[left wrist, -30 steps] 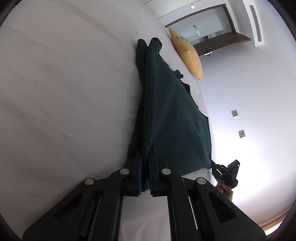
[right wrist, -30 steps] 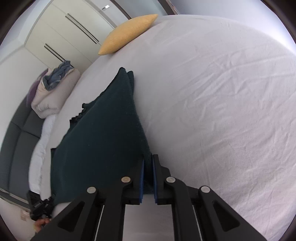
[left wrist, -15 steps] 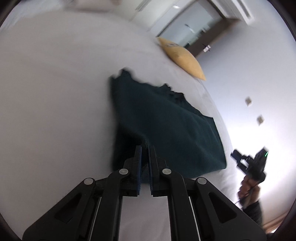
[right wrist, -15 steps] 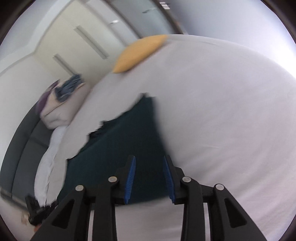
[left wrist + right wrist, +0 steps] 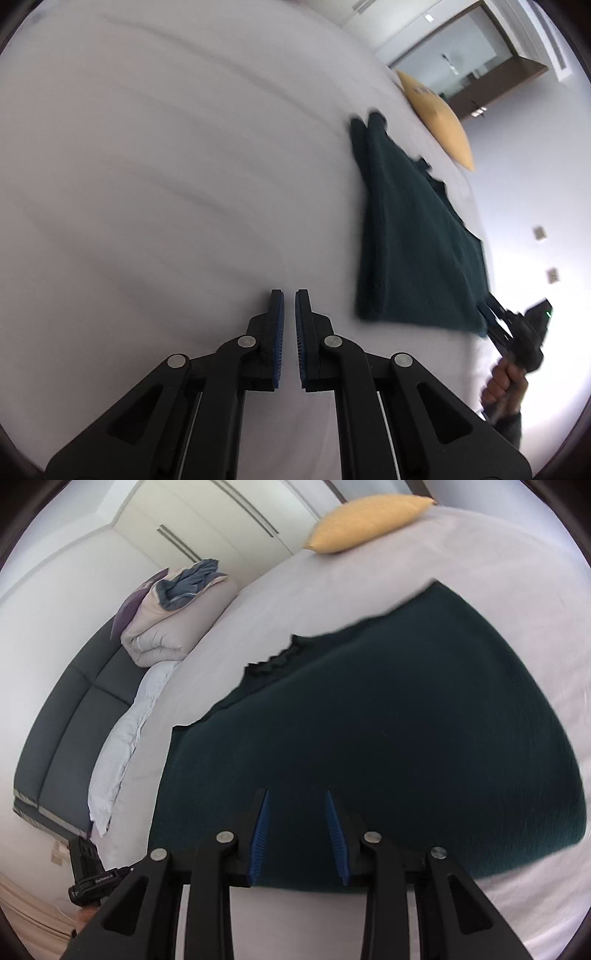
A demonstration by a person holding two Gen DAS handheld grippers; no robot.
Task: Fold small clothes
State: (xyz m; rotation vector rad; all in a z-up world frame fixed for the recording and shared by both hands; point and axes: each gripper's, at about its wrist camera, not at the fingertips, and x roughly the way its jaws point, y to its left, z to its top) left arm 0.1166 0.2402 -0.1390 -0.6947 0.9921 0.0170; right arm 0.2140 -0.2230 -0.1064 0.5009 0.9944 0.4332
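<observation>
We find the dark green garment (image 5: 388, 716) lying flat on the white bed (image 5: 147, 166), folded over itself, with its doubled edge facing the open stretch of sheet. A yellow pillow (image 5: 365, 520) lies on the bed beyond the garment's far end, apart from it.

The left gripper (image 5: 289, 295) points downward at a slant over bare sheet, to the side of the garment and not touching it. Its blue pads (image 5: 279, 325) stand nearly together with only a thin slit between them, and nothing is caught there: we record it as clenched and empty.

The right gripper (image 5: 295, 794) also points downward at a slant, directly over the near edge of the garment. Its jaws stand parted, blue pads (image 5: 258, 830) apart, and the cloth shows beneath and between them without being pinched; we record it as released. In the left wrist view, this same gripper appears at the garment's near corner, with the person's right hand (image 5: 504, 380) wrapped around its handle and a dark sleeve behind it. Whether its fingertips brush the cloth we cannot tell; the view is blurred there.

Beside the bed, the right wrist view shows a dark grey sofa (image 5: 74, 709) carrying a folded pale duvet (image 5: 173, 627) with a blue cloth bundled on top.
</observation>
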